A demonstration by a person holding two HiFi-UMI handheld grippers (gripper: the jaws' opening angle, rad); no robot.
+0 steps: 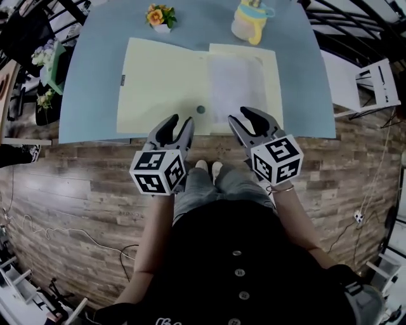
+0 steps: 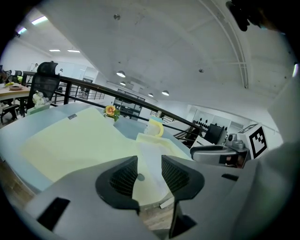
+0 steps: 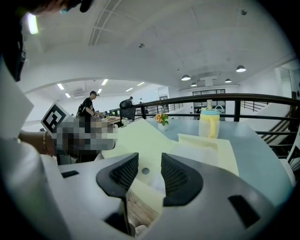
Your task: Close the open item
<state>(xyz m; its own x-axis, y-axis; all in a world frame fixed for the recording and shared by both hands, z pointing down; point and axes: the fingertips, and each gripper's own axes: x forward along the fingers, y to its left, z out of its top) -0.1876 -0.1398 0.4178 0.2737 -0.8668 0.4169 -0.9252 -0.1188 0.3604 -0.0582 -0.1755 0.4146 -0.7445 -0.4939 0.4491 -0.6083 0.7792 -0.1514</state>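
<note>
A pale yellow folder lies open and flat on the blue-grey table, with white paper on its right half and a small round clasp near its front edge. My left gripper hovers at the table's near edge, left of the clasp, jaws open and empty. My right gripper hovers just right of the clasp, also open and empty. The folder and clasp show between the left jaws; the folder and clasp show between the right jaws too.
A yellow lidded cup and a small potted flower stand at the table's far side. Wooden floor lies below the near edge. A white chair stands right of the table. A person stands far off in the right gripper view.
</note>
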